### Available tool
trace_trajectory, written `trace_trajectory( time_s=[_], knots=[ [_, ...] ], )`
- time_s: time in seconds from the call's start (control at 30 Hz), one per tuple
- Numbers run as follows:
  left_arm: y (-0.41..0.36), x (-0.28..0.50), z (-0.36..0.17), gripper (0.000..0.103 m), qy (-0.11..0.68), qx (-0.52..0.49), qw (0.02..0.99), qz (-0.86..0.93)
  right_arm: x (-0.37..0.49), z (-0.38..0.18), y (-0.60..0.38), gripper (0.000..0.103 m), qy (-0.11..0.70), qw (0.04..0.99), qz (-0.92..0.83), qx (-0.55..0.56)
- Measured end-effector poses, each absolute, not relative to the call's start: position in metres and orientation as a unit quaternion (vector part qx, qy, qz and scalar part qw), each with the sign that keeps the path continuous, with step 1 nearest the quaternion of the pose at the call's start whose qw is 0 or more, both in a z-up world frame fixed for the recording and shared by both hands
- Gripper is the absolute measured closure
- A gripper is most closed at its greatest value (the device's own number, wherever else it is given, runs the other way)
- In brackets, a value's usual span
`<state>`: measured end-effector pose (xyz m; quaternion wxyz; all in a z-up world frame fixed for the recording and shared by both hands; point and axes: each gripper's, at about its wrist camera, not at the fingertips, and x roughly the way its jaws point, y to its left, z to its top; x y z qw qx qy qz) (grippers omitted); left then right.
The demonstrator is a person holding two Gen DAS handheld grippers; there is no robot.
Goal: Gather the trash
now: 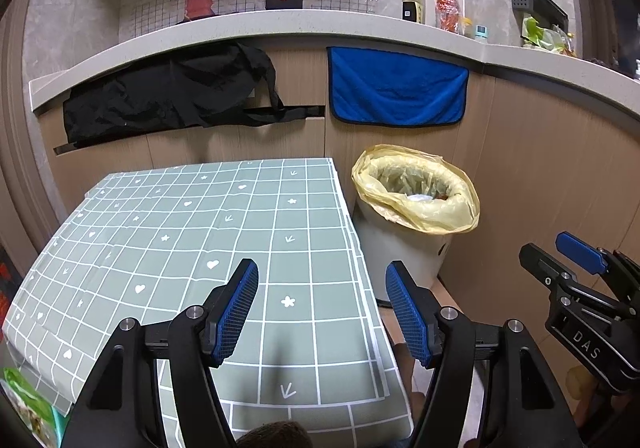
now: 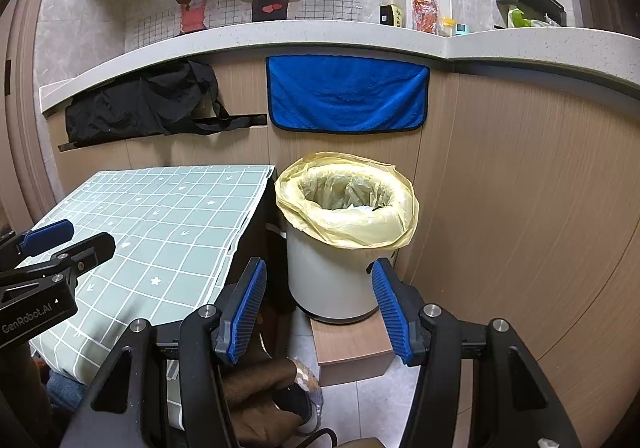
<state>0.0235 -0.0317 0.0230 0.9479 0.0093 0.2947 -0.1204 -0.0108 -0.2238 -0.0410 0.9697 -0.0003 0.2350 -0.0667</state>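
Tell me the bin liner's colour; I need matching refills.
Pale yellow bin liner, clearest in the right wrist view.

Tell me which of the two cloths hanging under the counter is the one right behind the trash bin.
The blue towel. It hangs flat directly behind the trash bin; the black cloth is bunched up farther left, behind the table.

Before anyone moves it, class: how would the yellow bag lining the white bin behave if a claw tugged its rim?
The yellow bag looks thin and crinkled, so probably floppy and easy to tear. Its rim is only folded loosely over the white bin, so it would likely slip off rather than lift the bin.
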Motion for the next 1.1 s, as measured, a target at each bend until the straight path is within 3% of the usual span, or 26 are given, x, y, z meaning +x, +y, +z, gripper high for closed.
trace_trajectory(
  time_s=[1.1],
  knots=[
    [-0.0323,0.0182,0.0306,0.036,0.271,0.016,0.955,-0.123,-0.0140,-0.0376,-0.2258,0.050,0.225,0.972,-0.062,-0.003]
  ],
)
